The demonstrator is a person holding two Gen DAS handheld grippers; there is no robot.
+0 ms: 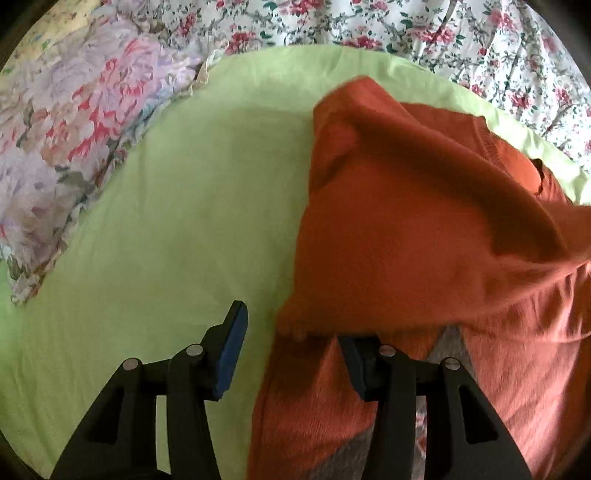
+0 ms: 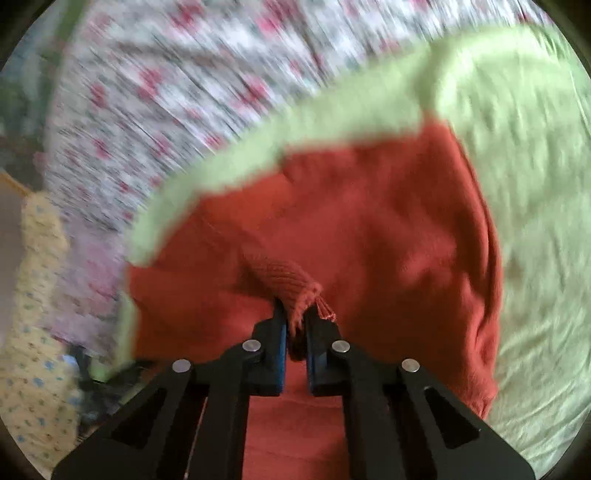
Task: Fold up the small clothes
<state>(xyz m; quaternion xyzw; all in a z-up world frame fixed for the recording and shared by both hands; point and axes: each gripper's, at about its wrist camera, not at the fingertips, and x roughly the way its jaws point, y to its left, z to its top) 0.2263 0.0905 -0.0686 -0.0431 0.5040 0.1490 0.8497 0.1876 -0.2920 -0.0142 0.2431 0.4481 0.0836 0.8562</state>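
Note:
An orange-red knitted garment (image 1: 424,229) lies partly lifted over a light green sheet (image 1: 192,206). My left gripper (image 1: 291,332) is open; the garment's edge hangs over its right finger and hides the tip, and the left finger stands over bare green sheet. In the right wrist view my right gripper (image 2: 295,325) is shut on a ribbed cuff or hem (image 2: 291,284) of the same garment (image 2: 388,229), which spreads out ahead over the green sheet (image 2: 528,192). That view is blurred by motion.
A floral pillow or quilt (image 1: 74,147) lies along the left of the green sheet. White bedding with red flowers (image 1: 369,26) runs behind it. A pale yellow printed cloth (image 2: 33,325) sits at the left of the right wrist view.

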